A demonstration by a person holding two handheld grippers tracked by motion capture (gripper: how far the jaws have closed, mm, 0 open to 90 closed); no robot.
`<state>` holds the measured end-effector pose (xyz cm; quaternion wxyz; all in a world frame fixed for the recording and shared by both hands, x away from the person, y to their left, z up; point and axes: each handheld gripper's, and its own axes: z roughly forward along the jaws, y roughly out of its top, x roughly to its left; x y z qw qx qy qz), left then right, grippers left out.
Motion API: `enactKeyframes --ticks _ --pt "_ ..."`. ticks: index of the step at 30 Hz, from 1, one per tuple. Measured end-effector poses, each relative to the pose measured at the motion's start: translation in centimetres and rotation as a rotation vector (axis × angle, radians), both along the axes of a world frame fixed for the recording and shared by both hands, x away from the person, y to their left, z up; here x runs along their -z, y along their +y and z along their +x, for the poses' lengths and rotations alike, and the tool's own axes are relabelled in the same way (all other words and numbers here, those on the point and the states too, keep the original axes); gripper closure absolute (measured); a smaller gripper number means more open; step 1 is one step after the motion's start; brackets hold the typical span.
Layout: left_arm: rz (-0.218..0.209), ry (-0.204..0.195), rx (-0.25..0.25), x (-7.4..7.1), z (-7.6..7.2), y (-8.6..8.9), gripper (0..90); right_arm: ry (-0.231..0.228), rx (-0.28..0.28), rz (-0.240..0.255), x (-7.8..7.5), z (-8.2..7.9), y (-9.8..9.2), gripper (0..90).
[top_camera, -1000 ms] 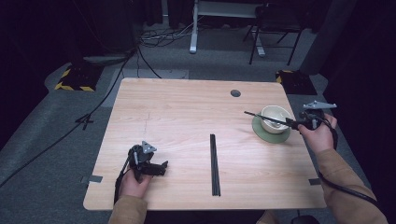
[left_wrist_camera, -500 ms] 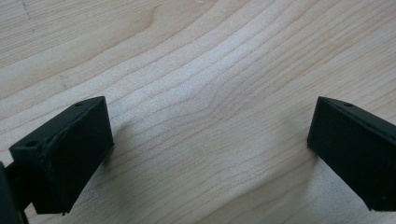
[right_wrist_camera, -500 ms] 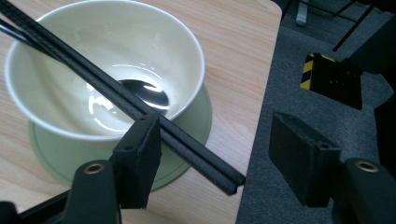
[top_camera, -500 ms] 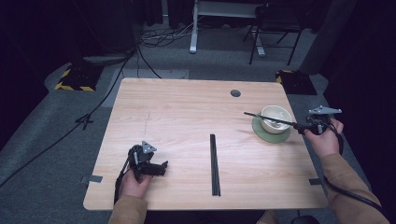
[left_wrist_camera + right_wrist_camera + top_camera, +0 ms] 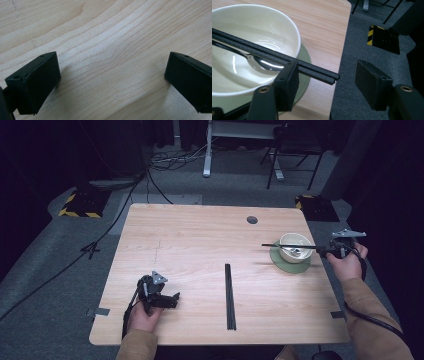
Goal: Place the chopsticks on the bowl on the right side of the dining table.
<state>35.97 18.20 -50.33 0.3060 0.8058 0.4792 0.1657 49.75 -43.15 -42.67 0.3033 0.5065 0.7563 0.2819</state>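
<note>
Where grey carpet (image 5: 50, 285) surrounds it, the pale wooden table (image 5: 200, 245) carries chopsticks (image 5: 229, 295).

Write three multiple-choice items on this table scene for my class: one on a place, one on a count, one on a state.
1. Where does the bowl stand?
A. on a green saucer near the table's right edge
B. at the table's middle
C. on the floor

2. How many pairs of black chopsticks are there?
A. one
B. two
C. four

3. How are the left gripper's jaws?
A. shut on a spoon
B. shut on chopsticks
C. open, nothing between

Answers:
1 A, the saucer shows under it.
2 B, one pair across the bowl, one pair flat mid-table.
3 C, bare wood shows between them.
</note>
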Motion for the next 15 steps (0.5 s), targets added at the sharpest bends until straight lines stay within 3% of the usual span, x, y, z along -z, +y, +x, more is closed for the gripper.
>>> enactKeyframes --ticks 12,15 --pt "0.001 -0.001 -0.001 0.0 0.0 0.0 0.4 -0.003 0.043 0.023 -0.1 0.4 -1.0 36.2" --pt "0.001 -0.001 0.0 0.0 0.0 0.0 0.4 -0.021 0.028 0.023 -0.3 0.2 -1.0 36.1"
